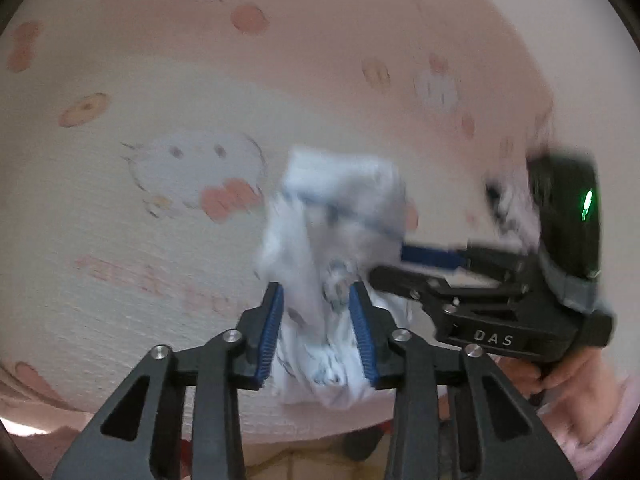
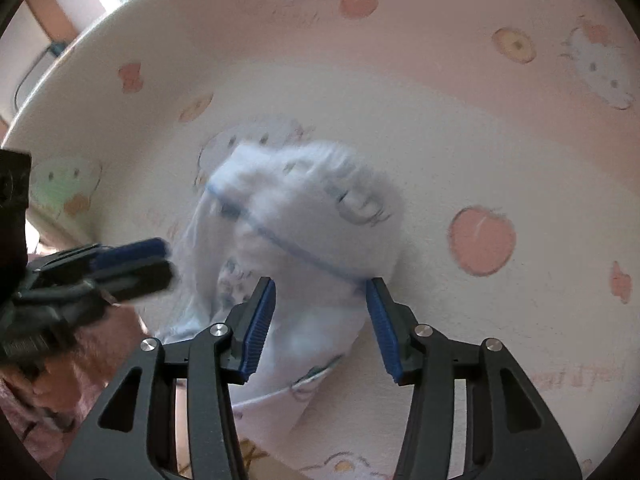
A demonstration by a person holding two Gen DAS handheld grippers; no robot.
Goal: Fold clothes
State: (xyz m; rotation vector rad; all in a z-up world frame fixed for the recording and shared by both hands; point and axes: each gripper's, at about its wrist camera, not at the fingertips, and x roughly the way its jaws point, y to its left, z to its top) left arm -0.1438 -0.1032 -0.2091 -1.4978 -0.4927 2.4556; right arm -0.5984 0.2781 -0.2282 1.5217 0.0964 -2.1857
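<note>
A small white garment (image 1: 328, 216) with blue trim and a grey print lies bunched on the bed; the picture of it is blurred. My left gripper (image 1: 318, 312) points down at it, jaws apart, and the cloth's near end sits loosely between the blue pads. In the right wrist view the garment (image 2: 312, 216) bulges up as a rounded bundle. My right gripper (image 2: 320, 300) stands wide over its near part, with cloth filling the gap. Each gripper shows in the other's view: the right gripper (image 1: 390, 264) at the garment's right side, the left gripper (image 2: 168, 262) at its left.
The bed sheet (image 1: 160, 80) is cream and pink with cartoon cat faces and apples; it also fills the right wrist view (image 2: 500, 140). A person's hand (image 1: 568, 380) in a pink sleeve holds the right gripper. The bed edge and floor (image 1: 300, 464) lie close below. A wall (image 2: 60, 20) rises beyond the far-left edge.
</note>
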